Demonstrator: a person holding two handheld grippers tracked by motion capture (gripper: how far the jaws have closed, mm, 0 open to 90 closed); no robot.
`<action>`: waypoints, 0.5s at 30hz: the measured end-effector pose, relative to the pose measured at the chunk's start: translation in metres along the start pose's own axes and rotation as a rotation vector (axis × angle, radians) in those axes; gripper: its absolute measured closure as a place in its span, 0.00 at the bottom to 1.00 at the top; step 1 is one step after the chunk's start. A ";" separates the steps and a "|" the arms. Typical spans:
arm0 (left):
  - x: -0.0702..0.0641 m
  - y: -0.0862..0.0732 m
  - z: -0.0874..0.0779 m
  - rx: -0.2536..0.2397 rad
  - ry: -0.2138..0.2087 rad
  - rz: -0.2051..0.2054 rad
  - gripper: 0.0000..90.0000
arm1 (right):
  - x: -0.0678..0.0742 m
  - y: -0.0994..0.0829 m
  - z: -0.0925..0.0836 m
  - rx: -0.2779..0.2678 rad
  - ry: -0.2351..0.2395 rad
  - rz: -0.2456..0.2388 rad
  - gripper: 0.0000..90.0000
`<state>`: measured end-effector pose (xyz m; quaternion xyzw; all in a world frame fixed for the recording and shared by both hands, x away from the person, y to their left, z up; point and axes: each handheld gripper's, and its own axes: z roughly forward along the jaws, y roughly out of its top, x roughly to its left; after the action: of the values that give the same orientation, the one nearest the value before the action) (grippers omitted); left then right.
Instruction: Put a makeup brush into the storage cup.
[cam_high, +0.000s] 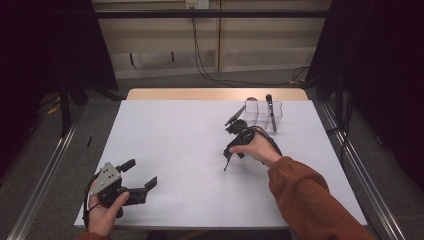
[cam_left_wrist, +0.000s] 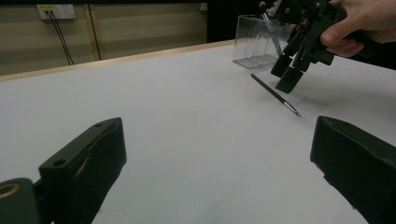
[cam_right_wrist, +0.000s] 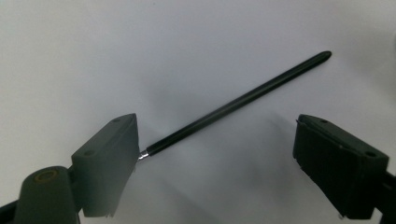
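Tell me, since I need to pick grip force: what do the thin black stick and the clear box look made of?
Stick: likely glossy black plastic or lacquer, with a soft sheen along it and a small silvery, metal-looking tip. Clear box: rigid transparent plastic or acrylic, judging by see-through walls with bright straight edges; glass can't be ruled out.

We see the table evenly lit from overhead while the room beyond lies dim. Under the right gripper the pen casts a soft, faint shadow. Our close-up jaws look slightly blurred.
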<state>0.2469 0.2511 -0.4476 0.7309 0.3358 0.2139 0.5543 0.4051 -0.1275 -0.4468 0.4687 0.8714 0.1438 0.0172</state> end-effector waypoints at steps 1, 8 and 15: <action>0.000 0.000 0.000 0.001 0.000 0.001 0.04 | 0.001 0.000 0.001 0.005 0.003 0.005 0.16; 0.000 0.000 0.000 0.007 -0.002 0.006 0.04 | 0.006 0.004 0.006 0.028 -0.009 -0.002 0.18; -0.001 -0.001 0.001 0.012 -0.010 0.008 0.04 | 0.015 0.005 0.015 0.089 -0.023 -0.014 0.17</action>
<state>0.2471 0.2500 -0.4484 0.7366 0.3314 0.2102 0.5508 0.4031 -0.1095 -0.4587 0.4644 0.8800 0.0993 0.0071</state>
